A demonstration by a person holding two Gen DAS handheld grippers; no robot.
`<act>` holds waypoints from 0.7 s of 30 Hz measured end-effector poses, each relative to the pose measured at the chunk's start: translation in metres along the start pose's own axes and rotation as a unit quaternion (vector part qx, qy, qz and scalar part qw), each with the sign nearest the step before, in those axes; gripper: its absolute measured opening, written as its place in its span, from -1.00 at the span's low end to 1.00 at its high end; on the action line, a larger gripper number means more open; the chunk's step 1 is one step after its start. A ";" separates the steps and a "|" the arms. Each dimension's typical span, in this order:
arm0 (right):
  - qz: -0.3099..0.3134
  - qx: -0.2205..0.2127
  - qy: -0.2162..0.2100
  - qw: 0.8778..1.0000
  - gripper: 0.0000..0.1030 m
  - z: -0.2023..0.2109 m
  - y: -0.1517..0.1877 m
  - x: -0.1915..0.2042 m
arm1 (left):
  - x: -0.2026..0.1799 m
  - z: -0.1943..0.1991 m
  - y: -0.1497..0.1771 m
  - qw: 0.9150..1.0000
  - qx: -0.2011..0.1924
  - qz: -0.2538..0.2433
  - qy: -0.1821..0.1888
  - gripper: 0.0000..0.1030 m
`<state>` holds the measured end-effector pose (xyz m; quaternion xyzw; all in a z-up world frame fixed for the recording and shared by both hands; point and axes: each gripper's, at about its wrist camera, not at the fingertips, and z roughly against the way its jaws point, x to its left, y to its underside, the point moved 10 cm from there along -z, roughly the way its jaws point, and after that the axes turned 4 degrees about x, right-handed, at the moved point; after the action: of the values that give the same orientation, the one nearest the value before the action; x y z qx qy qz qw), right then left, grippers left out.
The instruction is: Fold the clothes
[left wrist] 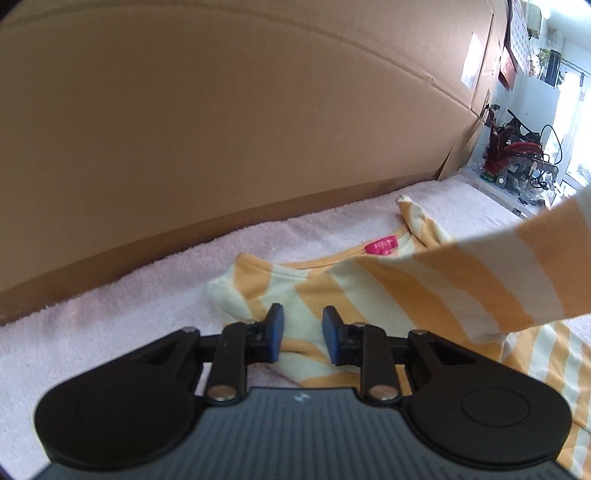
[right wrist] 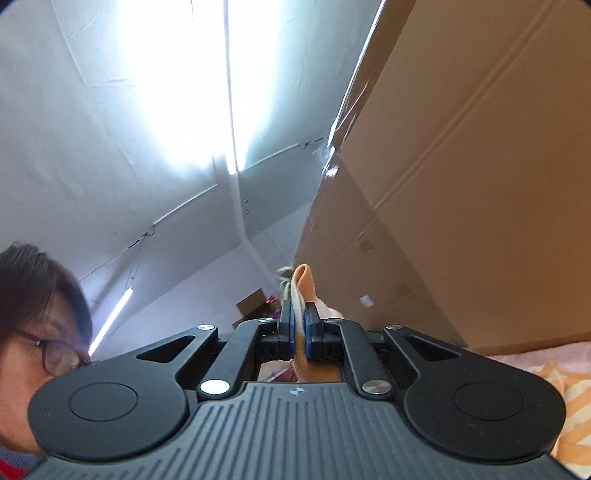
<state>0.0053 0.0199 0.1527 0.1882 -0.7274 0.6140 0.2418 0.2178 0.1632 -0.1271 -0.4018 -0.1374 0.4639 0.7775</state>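
Orange-and-cream striped cotton shirt (left wrist: 369, 295) lies on pink terry towel (left wrist: 147, 280) beside cardboard box (left wrist: 221, 129). Left gripper (left wrist: 300, 334) gapes empty above it; right gripper (right wrist: 298, 334) pinches a raised shirt fold.

Cluttered home room: towel-covered bed (left wrist: 110, 291), cardboard box (left wrist: 221, 129), wall calendar (left wrist: 517, 33)

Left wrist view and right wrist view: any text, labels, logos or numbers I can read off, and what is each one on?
None can be read.
Pink neck tag on the striped shirt: printed lines, too blurred to read.
White sticker on the cardboard box: washed out, unreadable.
Wall calendar: number grid too small to read.
Small white emblem on the left claw housing: a mark, no letters.
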 end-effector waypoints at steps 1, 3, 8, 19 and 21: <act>0.001 0.019 -0.005 1.000 -0.88 -0.002 0.012 0.002 | 0.000 0.000 0.000 1.000 -0.001 0.001 0.001 -0.46; 0.001 0.056 -0.016 0.998 -0.88 -0.006 0.036 0.007 | -0.001 0.004 0.001 1.000 -0.002 -0.001 0.007 -0.36; 0.004 0.149 -0.043 0.988 -0.87 -0.014 0.095 0.019 | -0.016 0.003 0.004 0.999 0.001 -0.045 0.000 0.00; -0.002 0.296 -0.004 0.955 -0.87 -0.023 0.216 -0.004 | -0.019 0.003 0.003 0.996 0.027 -0.077 -0.028 0.28; 0.000 0.313 -0.002 0.950 -0.87 -0.022 0.228 -0.007 | -0.020 0.004 0.002 0.995 0.037 -0.086 -0.039 0.33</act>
<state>-0.1167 0.0812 -0.0316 0.2556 -0.4988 0.8107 0.1692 0.2036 0.1495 -0.1228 -0.3410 -0.1841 0.4155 0.8229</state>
